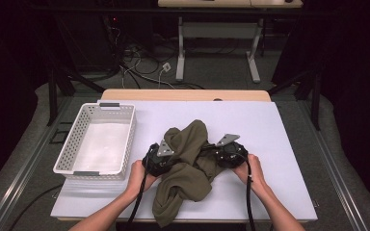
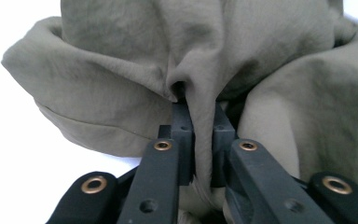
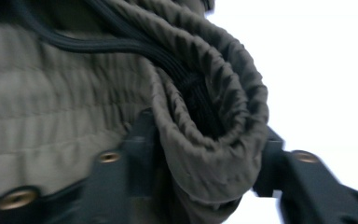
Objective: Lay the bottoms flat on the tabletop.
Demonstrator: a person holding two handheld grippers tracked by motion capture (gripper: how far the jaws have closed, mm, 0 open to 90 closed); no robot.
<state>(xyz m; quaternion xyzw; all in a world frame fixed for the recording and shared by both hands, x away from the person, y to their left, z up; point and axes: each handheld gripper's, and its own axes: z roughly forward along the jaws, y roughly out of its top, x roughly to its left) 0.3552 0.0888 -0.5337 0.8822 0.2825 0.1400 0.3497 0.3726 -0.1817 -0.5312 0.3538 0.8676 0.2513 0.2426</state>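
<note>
On the white table [image 1: 270,144] a crumpled olive-green garment [image 1: 185,166] lies near the front edge, one end hanging just over it. The left tool [image 2: 199,140] has its jaws pressed together on a thin fold of the cloth. The right tool [image 3: 205,158] has a thick rolled, gathered hem with a black band between its jaws; the jaws sit against the roll, pinching it. The person's hands hold both tools at either side of the heap, which bunches up between them. To the left stands a white perforated basket [image 1: 72,144], well apart from the garment. Cables lie on the floor beyond the table.
</note>
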